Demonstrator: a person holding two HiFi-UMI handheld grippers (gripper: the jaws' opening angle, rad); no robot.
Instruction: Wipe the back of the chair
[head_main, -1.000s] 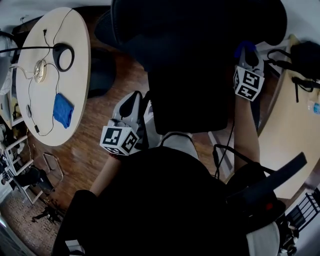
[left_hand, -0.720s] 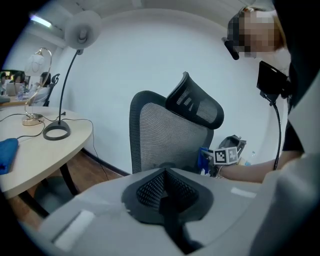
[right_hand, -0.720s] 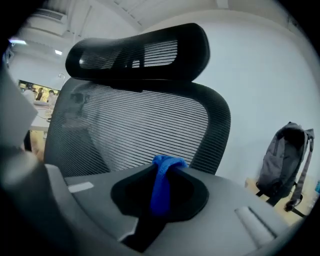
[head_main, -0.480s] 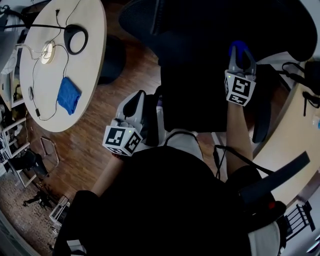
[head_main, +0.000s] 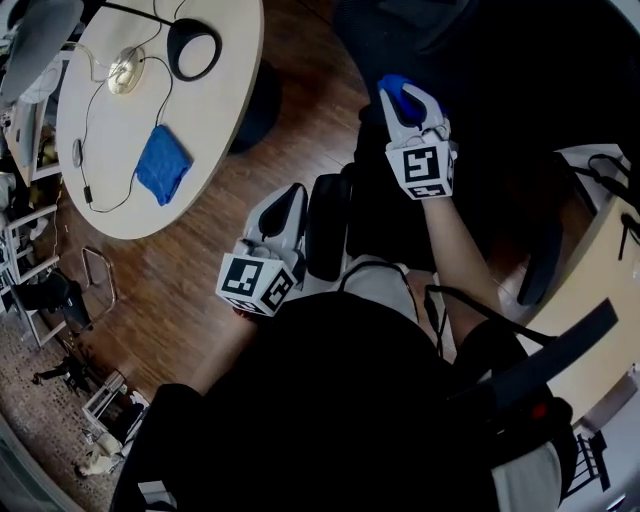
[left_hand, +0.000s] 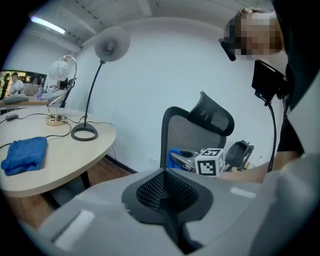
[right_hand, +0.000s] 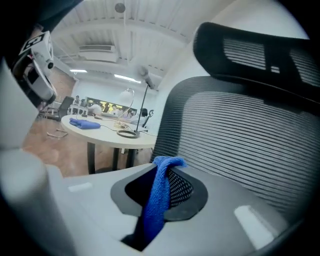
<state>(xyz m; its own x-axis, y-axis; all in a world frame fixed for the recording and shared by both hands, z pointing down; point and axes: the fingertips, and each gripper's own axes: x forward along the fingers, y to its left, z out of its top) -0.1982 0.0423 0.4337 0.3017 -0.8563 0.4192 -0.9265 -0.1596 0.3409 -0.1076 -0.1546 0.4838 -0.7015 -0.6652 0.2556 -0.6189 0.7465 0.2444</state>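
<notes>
Chair, head view: the dark chair (head_main: 470, 110) is at the top right, in front of the person.
Right gripper, head view: the right gripper (head_main: 398, 92) is up by the chair, with a blue cloth (head_main: 392, 84) at its tip.
Left gripper, head view: the left gripper (head_main: 288, 205) is lower down, just beside a dark part of the chair.
Table, head view: a round table (head_main: 110, 210) is at the left, well apart from the chair. A spare cloth (head_main: 163, 163) and a lamp (head_main: 195, 48) are on it.
Left gripper, left gripper view: the jaws of the left gripper (left_hand: 164, 195) are pressed together with nothing between them.
Chair, left gripper view: the chair (left_hand: 182, 132) stands upright ahead. The right gripper (left_hand: 181, 159) holds the cloth (left_hand: 175, 151) in front of its mesh back.
Right gripper, right gripper view: the right gripper (right_hand: 157, 192) squeezes the cloth (right_hand: 159, 200), which sticks out past the jaws.
Chair, right gripper view: the chair (right_hand: 240, 145) fills the right side, just beside the cloth. I cannot tell if they touch.
Table, right gripper view: the table (right_hand: 107, 135) is far back on the left.
</notes>
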